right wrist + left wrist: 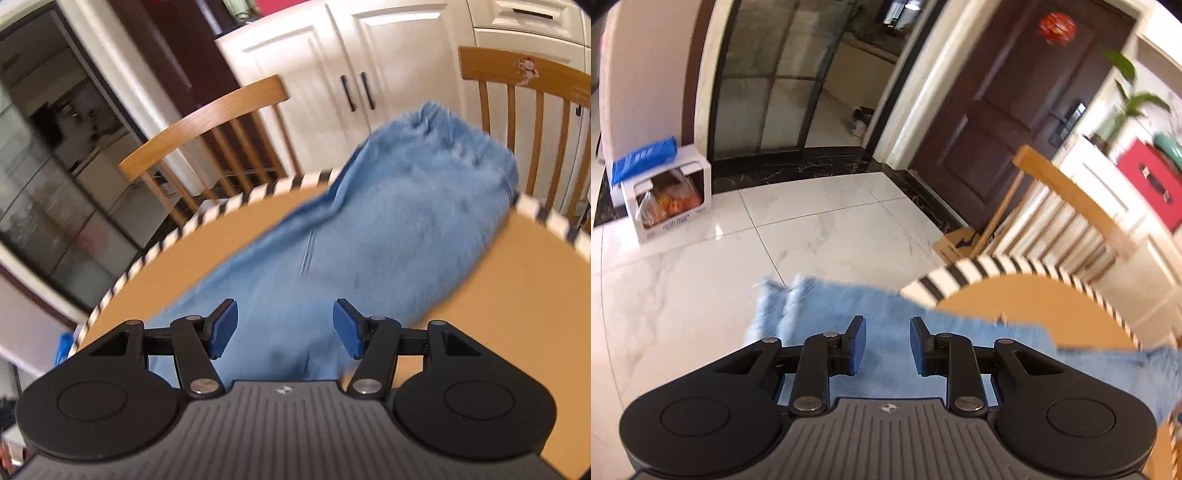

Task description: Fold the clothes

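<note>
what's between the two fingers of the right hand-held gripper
Only the blue garment, lying on the round table below the open right hand-held gripper; nothing is pinched. This shows in the right wrist view.

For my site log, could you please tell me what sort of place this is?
Probably a home dining area: a round wooden table with a striped edge, slatted wooden dining chairs, white panelled cupboards and a dark wooden entrance door.

surface: round wooden table [517, 288], striped rim | on it: blue garment [388, 236], overhanging the edge
</note>
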`<act>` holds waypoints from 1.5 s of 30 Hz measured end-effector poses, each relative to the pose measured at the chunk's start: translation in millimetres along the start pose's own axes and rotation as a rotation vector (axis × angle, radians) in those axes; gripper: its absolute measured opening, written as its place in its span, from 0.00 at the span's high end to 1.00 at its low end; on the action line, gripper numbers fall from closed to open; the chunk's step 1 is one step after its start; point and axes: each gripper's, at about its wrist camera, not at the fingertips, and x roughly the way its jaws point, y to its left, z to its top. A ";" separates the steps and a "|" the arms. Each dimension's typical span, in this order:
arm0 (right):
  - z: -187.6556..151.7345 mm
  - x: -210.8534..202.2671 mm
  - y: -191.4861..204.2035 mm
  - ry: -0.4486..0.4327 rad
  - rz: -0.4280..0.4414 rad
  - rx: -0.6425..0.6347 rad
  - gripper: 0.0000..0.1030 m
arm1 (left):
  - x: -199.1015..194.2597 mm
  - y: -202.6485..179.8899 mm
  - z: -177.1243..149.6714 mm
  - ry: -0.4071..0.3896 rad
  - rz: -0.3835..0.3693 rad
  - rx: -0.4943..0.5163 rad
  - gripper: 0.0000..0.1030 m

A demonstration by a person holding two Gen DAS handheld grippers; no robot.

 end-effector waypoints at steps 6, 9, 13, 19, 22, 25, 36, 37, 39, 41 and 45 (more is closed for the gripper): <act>-79.4 -39.0 23.7 -0.096 0.034 -0.017 0.41 | -46.9 -20.2 -57.6 -0.024 0.072 0.218 0.64; -103.2 -39.9 31.0 -0.067 0.103 0.037 0.41 | -46.2 -34.1 -77.2 -0.014 0.098 0.298 0.60; -122.9 -50.2 50.1 -0.031 0.157 0.057 0.39 | -41.8 -31.6 -72.7 -0.034 0.100 0.291 0.58; -122.8 -64.4 105.3 -0.030 0.101 -0.058 0.36 | -20.0 -45.8 -63.6 0.001 -0.141 0.735 0.57; -120.4 -71.6 130.2 -0.031 0.053 -0.041 0.32 | -6.7 -52.4 -67.6 0.050 -0.324 0.932 0.58; -134.1 -68.9 153.6 -0.049 0.000 0.099 0.28 | 9.9 -52.5 -68.7 0.148 -0.427 0.983 0.56; -190.4 -35.8 216.8 -0.027 -0.004 0.336 0.29 | 25.8 -61.9 -56.1 0.304 -0.480 1.122 0.87; -190.9 -36.0 215.0 -0.030 -0.007 0.346 0.29 | 24.9 -63.8 -54.0 0.320 -0.474 1.112 0.89; -192.4 -39.5 209.1 -0.043 -0.013 0.395 0.29 | 21.5 -64.2 -47.0 0.365 -0.471 1.073 0.90; -195.7 -43.7 204.5 -0.065 0.008 0.444 0.29 | 11.7 -60.9 -39.7 0.409 -0.485 1.029 0.91; -204.5 -46.1 204.3 -0.083 0.021 0.463 0.29 | 5.9 -51.2 -35.3 0.440 -0.512 1.024 0.91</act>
